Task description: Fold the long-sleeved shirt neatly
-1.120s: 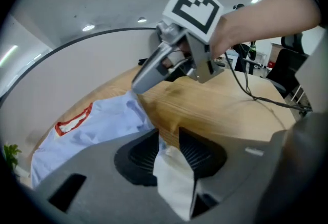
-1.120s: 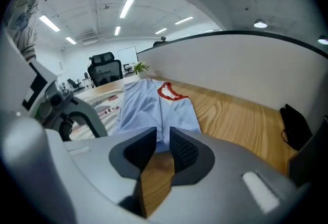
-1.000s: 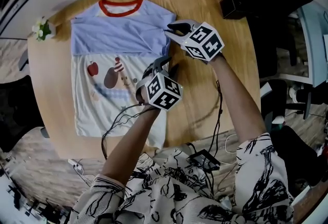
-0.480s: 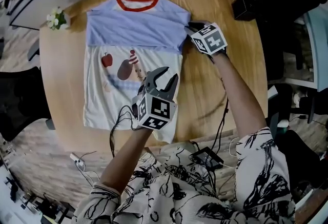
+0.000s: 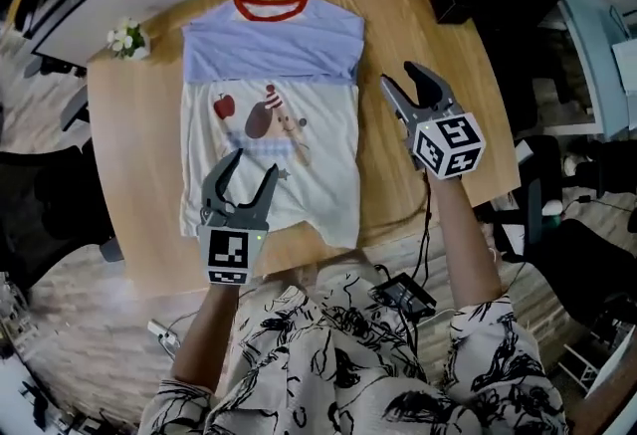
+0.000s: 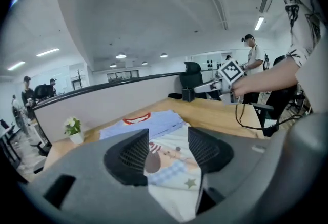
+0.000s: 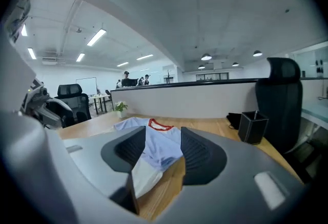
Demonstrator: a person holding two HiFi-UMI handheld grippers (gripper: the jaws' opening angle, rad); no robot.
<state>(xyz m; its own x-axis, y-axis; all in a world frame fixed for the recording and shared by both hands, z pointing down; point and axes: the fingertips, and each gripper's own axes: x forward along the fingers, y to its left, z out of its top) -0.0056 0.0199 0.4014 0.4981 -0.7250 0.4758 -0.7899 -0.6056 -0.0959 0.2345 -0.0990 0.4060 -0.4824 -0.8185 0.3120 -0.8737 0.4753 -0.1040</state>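
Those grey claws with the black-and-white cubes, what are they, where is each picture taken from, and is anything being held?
They are hand-held tools, not a robot: a person holds a two-jaw gripper in each hand. The head view looks down from a camera on the person's head and shows the left gripper and the right gripper above a wooden table. The other two views come from a camera riding on each gripper, looking out between its own jaws. On the table lies a shirt with a red collar, spread flat, and a small potted plant stands near a corner. Both grippers' jaws have just been opening. They stand apart with nothing between them, so nothing is held.
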